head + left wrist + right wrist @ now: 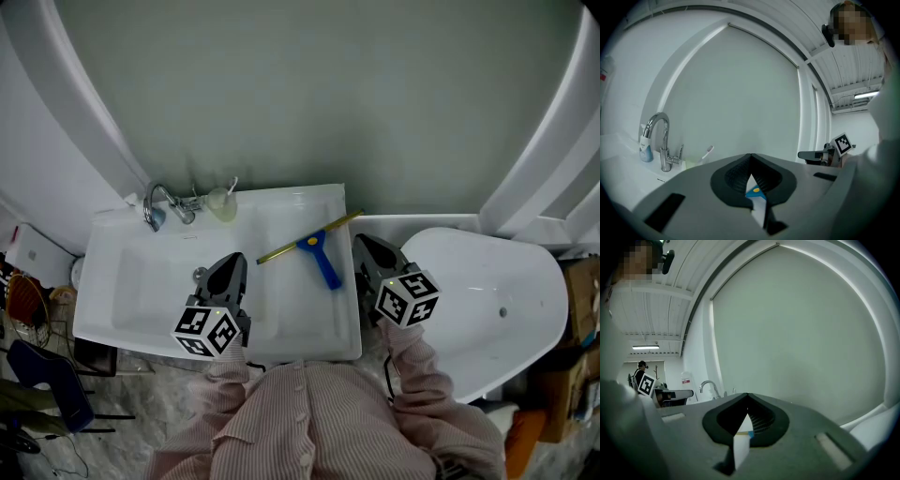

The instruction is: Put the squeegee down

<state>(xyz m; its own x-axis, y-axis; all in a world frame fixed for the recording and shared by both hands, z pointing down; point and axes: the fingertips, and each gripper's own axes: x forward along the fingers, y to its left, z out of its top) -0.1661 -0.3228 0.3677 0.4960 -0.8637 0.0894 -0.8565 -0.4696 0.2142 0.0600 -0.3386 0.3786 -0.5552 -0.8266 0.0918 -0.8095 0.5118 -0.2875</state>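
1 squeegee [317,248], 1 faucet [156,202], 1 sink [281,201], 2 claws [232,260] [362,240]

Both grippers level and side by side, jaws closed on nothing.
The dark grey plastic left gripper [232,262] and the matching dark grey right gripper [362,244] point forward, away from the body and well apart, each with its black-and-white marker cube [208,330] at the end nearest the person. Each pair of jaws meets at the tips. Pink striped sleeves [412,364] run back from both grippers to the chest.
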